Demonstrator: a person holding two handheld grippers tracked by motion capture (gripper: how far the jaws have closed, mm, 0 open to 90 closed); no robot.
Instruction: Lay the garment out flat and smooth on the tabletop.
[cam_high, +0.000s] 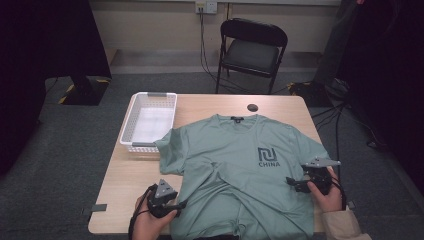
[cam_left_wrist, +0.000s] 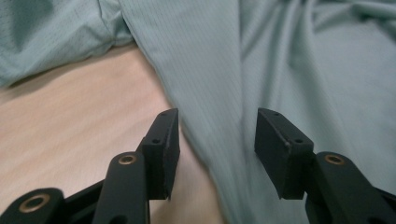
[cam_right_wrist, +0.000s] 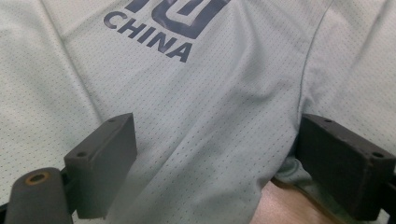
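The shirt (cam_high: 240, 170) is lying face up across the surface (cam_high: 125, 185), collar away from the person, hem hanging off the near edge. Its left side is being straddled by the left hand-held gripper (cam_left_wrist: 217, 140), jaws parted to a medium gap, nothing pinched; the cloth edge is running between them, apart from the pads. The right side near the sleeve seam is being framed by the right hand-held gripper (cam_right_wrist: 219, 163), jaws wide, the fabric bulging between them but not clamped.

Judgement: a flattening or fold step is being set up. Both sides should be gripped at matching height, with one layer only being taken, and pull kept even so the wrinkles near the hem are being drawn out.

A white basket (cam_high: 148, 121) is sitting at the far left, just touching the left sleeve. A dark disc (cam_high: 252, 107) is lying beyond the collar. A black chair (cam_high: 252, 50) is standing behind, on grey carpet (cam_high: 60, 150).
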